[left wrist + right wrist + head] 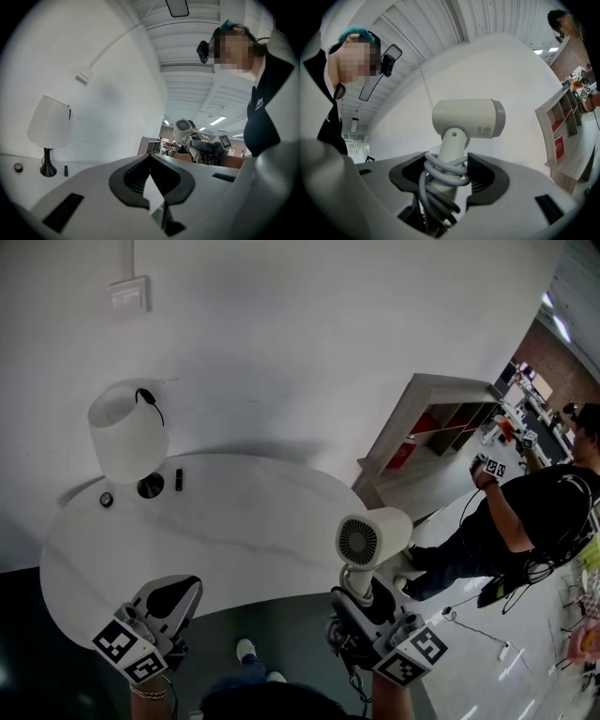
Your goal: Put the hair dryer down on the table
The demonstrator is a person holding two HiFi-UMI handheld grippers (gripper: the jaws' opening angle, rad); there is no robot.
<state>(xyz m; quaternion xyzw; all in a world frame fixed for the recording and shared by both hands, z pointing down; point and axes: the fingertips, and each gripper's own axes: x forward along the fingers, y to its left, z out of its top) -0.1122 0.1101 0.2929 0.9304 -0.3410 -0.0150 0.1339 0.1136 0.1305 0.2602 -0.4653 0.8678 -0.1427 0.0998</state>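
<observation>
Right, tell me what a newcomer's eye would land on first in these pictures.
The white hair dryer stands out, its cord-wrapped handle clamped in the right gripper at the right end of the white table. Next comes the table lamp with its white shade at the table's far left. The left gripper hangs empty, jaws together, at the near left edge.

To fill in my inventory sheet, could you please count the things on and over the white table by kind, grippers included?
Lamp: 1
Hair dryer: 1
Small black stick: 1
Small round piece: 1
Grippers: 2, left gripper and right gripper
Total: 6
</observation>
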